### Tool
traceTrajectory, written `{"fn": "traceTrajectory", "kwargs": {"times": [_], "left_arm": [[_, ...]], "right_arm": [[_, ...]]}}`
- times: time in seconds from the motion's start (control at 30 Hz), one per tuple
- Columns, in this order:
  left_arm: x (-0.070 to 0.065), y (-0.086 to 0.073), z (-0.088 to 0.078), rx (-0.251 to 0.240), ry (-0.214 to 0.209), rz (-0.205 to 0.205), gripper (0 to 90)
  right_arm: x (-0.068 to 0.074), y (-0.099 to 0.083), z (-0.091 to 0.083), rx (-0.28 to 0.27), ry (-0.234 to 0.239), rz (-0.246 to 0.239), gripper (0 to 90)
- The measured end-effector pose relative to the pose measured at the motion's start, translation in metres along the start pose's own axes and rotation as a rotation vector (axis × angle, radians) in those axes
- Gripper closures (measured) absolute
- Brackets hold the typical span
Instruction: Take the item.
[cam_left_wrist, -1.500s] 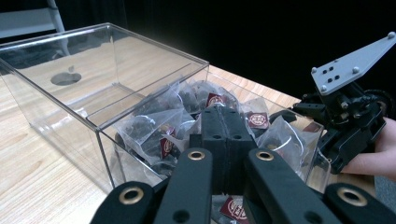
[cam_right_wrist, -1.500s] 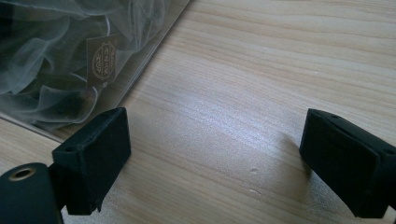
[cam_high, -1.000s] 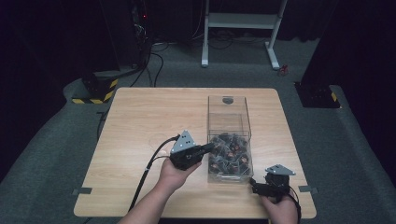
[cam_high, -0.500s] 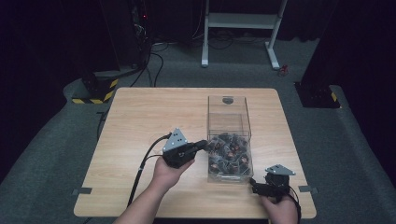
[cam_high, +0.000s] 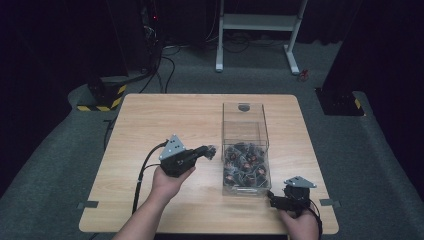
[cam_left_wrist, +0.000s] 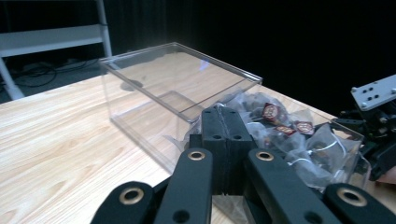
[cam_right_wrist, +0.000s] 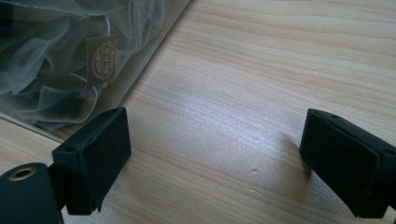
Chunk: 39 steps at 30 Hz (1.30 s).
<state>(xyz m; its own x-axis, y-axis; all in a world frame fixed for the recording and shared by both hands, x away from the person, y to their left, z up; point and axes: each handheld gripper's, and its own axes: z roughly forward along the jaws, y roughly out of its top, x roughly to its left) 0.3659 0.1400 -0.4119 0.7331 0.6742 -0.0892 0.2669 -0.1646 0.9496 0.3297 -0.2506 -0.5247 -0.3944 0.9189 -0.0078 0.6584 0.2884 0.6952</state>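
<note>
— Beside the clear box (cam_high: 245, 125), what is the left gripper (cam_high: 204, 153) doing with its jaws?

— They are pressed flat together; the left gripper view shows only a thin seam between them. From above, a small pale-grey scrap sits at their tip, most likely a tea bag (cam_high: 211, 149) pinched by its mesh, though it is too small to be sure.

— And the rest of the bags?

— The heap of tea bags (cam_high: 245, 167) lies in the near half of the box, gauzy pouches with little red-brown tags. The far half is bare. The box stands on the table (cam_high: 160, 120), right of its middle.

— So how should the person carry this step through?

— It looks like a bag is being taken out to be laid down on the open wood to the left. The grip should hold firm until the bag is over clear wood, well apart from the box wall. Mesh is light and clingy, so the gripper should go low before the jaws part, and then lift straight up so the bag does not trail after a jaw.

— Does the right gripper (cam_high: 274, 200) help?

— It sits on the table just beside the box's near right corner, jaws wide apart with nothing between them. It is well placed to steady the box should a string snag and tug at it.
</note>
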Motion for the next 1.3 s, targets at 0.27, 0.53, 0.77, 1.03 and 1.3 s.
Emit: {"fn": "traceTrajectory", "kwargs": {"times": [0.27,0.53,0.77,1.03,1.3], "left_arm": [[0.016,-0.004,-0.015,-0.008,0.046,-0.016,90.0],[0.033,-0.008,-0.031,-0.018,0.089,-0.032,90.0],[0.042,-0.008,-0.042,-0.026,0.119,-0.038,90.0],[0.051,-0.009,-0.051,-0.03,0.144,-0.04,90.0],[0.059,-0.011,-0.058,-0.032,0.167,-0.05,90.0]], "right_arm": [[0.0,0.0,0.0,0.0,0.0,0.0,8.6],[0.0,0.0,0.0,0.0,-0.001,0.0,8.7],[0.0,0.0,0.0,0.0,-0.001,0.0,8.7],[0.0,0.0,0.0,-0.001,-0.001,0.001,8.8],[0.0,0.0,0.0,-0.001,-0.001,0.001,8.8]]}}
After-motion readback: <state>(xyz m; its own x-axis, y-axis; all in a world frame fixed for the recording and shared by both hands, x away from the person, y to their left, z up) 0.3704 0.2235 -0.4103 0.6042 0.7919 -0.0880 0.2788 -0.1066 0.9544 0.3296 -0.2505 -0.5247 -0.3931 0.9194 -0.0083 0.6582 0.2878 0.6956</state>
